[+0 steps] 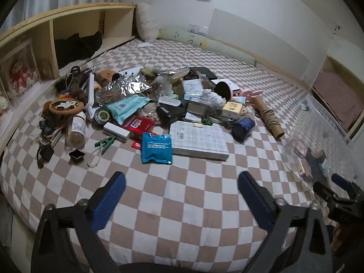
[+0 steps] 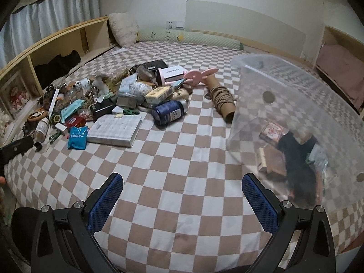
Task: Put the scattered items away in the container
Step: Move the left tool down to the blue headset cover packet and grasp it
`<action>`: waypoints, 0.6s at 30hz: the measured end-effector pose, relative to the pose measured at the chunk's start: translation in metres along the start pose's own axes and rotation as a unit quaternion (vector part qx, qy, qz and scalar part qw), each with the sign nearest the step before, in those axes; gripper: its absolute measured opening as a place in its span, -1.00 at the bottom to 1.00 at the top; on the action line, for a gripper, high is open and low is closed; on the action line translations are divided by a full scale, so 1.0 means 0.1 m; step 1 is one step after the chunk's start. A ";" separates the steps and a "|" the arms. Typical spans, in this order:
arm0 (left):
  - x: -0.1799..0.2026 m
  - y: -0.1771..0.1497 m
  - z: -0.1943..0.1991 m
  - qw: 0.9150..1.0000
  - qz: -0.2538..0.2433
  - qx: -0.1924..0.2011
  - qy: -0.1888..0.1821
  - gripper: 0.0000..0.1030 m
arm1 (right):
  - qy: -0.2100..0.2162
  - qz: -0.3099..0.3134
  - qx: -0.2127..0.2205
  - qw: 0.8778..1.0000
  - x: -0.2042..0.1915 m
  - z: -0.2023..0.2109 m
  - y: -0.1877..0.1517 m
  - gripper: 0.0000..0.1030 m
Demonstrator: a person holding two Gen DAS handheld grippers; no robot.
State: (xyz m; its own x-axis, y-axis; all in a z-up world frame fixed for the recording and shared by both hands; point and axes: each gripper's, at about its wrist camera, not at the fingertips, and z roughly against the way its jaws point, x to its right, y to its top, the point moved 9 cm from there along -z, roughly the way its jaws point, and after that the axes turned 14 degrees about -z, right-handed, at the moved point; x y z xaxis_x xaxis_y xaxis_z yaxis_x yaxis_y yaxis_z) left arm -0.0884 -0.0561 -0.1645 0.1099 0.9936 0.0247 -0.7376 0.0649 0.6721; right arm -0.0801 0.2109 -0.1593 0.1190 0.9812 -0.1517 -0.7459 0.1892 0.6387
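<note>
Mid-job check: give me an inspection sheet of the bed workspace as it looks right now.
Surface: checkered bedsheet, bare in front of both grippers.
Job's things: clear bin at right, holding a few items, including a red packet; pile still on the sheet.
Clutter: nearest the grippers lie a blue pouch, grid notebook, green clip, blue jar and cardboard tube.
Grippers: left gripper open, empty; right gripper open, empty.
Cables: nothing seen.
Surroundings: wooden shelf at left, pillow, wall.
</note>
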 end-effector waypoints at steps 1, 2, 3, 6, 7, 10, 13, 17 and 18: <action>-0.03 0.02 -0.06 1.000 -0.001 -0.007 -0.002 0.84 | 0.002 0.001 -0.003 1.000 -0.01 -0.02 -0.01 1.00; -0.05 0.04 -0.12 1.000 -0.002 -0.013 -0.005 0.84 | 0.004 0.001 -0.006 1.000 -0.02 -0.05 -0.02 1.00; -0.07 0.06 -0.17 1.000 -0.004 -0.019 -0.007 0.83 | 0.005 0.001 -0.007 1.000 -0.03 -0.07 -0.02 1.00; -0.13 0.13 -0.40 0.999 -0.008 -0.047 -0.013 0.60 | 0.011 0.000 -0.012 1.000 -0.05 -0.12 -0.03 1.00; -0.15 0.15 -0.51 0.998 -0.009 -0.059 -0.014 0.38 | 0.012 -0.001 -0.013 1.000 -0.05 -0.13 -0.03 1.00; -0.22 0.17 -0.87 0.995 0.005 -0.098 -0.017 0.29 | 0.016 -0.005 -0.020 1.000 -0.03 -0.18 -0.05 1.00; -0.26 0.11 -1.24 0.991 0.006 -0.137 0.001 0.29 | 0.016 -0.008 -0.025 1.000 -0.01 -0.22 -0.07 1.00; -0.27 0.04 -1.58 0.985 -0.012 -0.165 0.039 0.30 | 0.013 -0.008 -0.031 0.999 0.03 -0.27 -0.08 1.00; -0.27 0.03 -1.64 0.984 -0.018 -0.169 0.051 0.32 | 0.013 -0.010 -0.035 0.999 0.04 -0.30 -0.09 1.00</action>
State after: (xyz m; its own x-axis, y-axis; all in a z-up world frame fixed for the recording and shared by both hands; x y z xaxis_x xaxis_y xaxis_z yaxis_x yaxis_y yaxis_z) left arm -0.2027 -0.0674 -0.2844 0.0845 0.9931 -0.0808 -0.9160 0.1094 0.3859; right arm -0.0921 0.2122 -0.1881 0.1168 0.9760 -0.1840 -0.7874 0.2039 0.5817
